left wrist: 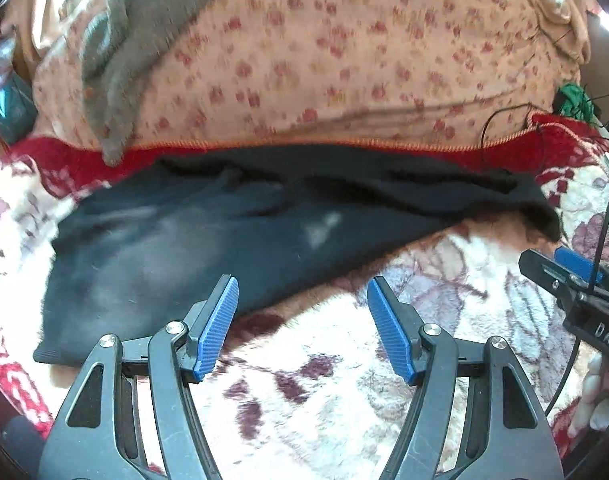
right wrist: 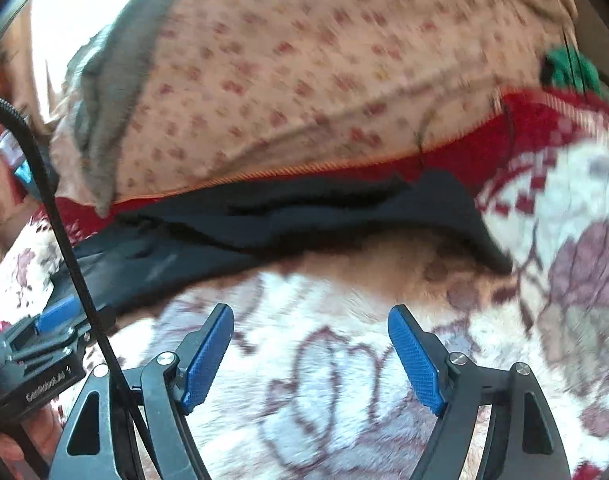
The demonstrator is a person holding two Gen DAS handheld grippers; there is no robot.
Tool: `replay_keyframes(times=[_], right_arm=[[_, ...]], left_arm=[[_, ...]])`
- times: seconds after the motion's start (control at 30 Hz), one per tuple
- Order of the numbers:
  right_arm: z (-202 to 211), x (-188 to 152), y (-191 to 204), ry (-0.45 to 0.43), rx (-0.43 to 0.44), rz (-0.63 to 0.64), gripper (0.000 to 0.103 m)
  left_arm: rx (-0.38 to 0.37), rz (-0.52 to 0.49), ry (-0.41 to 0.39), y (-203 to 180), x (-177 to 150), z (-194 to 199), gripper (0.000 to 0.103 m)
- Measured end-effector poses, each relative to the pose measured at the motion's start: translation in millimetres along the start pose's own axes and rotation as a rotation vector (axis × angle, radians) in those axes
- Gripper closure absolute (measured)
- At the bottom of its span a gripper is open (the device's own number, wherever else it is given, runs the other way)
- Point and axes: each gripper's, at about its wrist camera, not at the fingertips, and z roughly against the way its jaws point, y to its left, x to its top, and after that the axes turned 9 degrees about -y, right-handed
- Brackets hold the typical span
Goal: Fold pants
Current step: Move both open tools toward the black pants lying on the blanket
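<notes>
Dark navy pants [left wrist: 192,236] lie folded across a fluffy flowered blanket [left wrist: 324,380], stretching left to right. My left gripper [left wrist: 302,320] is open and empty just in front of the pants' near edge; its left finger overlaps the fabric edge. My right gripper [right wrist: 310,354] is open and empty over the blanket [right wrist: 344,380], a short way before the pants [right wrist: 304,212]. The right gripper also shows at the right edge of the left wrist view [left wrist: 576,280], and the left gripper at the left edge of the right wrist view [right wrist: 44,332].
A peach flowered cover [left wrist: 344,52] rises behind the pants, with a grey cloth [left wrist: 124,52] draped on it. A red knitted band [left wrist: 504,152] runs along the pants' far edge. Green yarn [left wrist: 576,100] sits at far right. A black cable [right wrist: 64,232] crosses the right wrist view.
</notes>
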Motion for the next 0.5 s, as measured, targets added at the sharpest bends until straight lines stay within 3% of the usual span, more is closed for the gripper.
replay_keyframes(times=[0.1,0.27,0.5], right_arm=[[20.4,2.9,18.2,-0.03,-0.002,0.059,0.024],[38.9,6.0,21.0,-0.043,0.045,-0.001,0.024],[48.8,6.9,19.4,-0.035,0.022,-0.037,0.024]], left_arm=[[-0.017,0.017,-0.013,4.8,3.7,13.5,0.035],[-0.017,0.045,-0.026,10.7,5.3,28.1,0.035],[-0.017,0.064,-0.03,8.7,4.9,38.4,0.035]])
